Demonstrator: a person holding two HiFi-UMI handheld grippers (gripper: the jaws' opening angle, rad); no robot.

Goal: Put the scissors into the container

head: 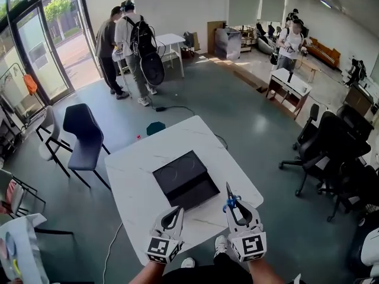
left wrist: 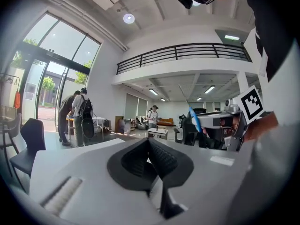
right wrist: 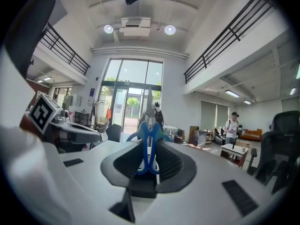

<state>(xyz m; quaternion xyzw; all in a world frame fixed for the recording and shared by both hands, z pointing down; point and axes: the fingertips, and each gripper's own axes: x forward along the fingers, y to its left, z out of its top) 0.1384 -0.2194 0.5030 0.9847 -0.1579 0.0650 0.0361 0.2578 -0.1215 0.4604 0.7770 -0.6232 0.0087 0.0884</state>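
Scissors [head: 231, 202] clamped in right gripper [head: 238, 213] — near table [head: 251, 185] edge, container [head: 185, 180]; left gripper [head: 173, 213] closed.

Bare white bench [head: 136, 176] runs all round the black container [head: 185, 179] and between it and me. My left tool [head: 174, 212], jaws together, hangs just beside my right tool [head: 237, 209], which clamps scissors [head: 230, 199] with blades pointing forward. A dark chair [head: 83, 135] stands near the bench's left edge, office chairs [head: 331, 147] well to the right.
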